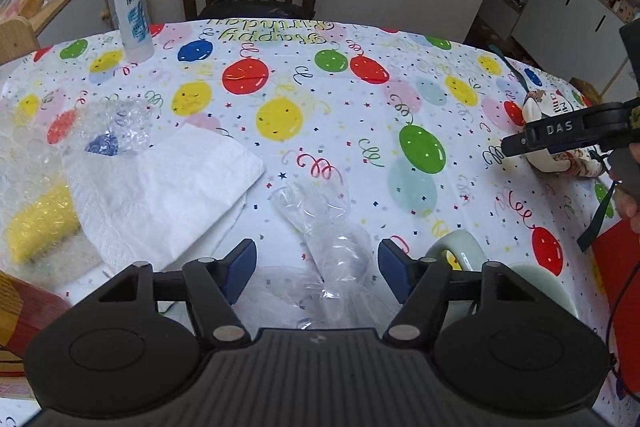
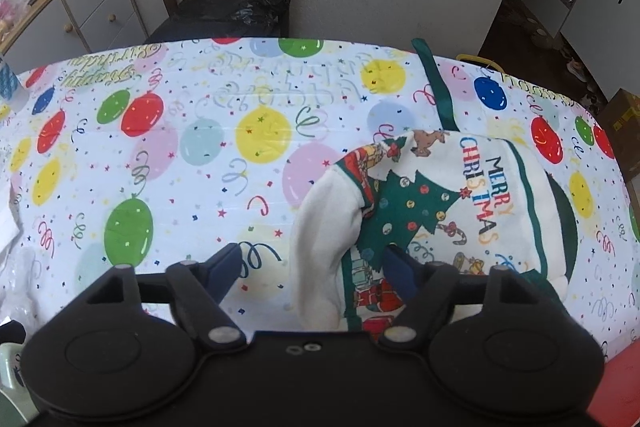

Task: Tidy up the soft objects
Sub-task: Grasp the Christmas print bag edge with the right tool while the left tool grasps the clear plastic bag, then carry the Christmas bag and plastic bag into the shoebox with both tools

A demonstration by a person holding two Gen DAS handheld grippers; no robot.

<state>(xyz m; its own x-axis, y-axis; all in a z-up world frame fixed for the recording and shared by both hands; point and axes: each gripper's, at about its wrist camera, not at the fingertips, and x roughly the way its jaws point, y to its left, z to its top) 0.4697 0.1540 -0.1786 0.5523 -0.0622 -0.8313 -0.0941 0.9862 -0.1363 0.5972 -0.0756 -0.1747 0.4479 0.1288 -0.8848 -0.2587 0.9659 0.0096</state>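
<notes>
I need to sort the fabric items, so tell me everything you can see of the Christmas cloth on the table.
The Christmas cloth is cream fabric with dark green trim, printed with a decorated tree, presents, a reindeer and "MERRY CHRISTMAS". It lies crumpled on the balloon tablecloth, one edge folded over to show its plain cream underside. A green strap runs away from it. The right tool is open around its near folded edge.

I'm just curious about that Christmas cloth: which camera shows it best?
The right wrist view: the Christmas cloth fills its right side, tree and "Merry Christmas" lettering readable. The left wrist view catches only a small bit of the cloth at the far right, mostly behind the right gripper.
</notes>
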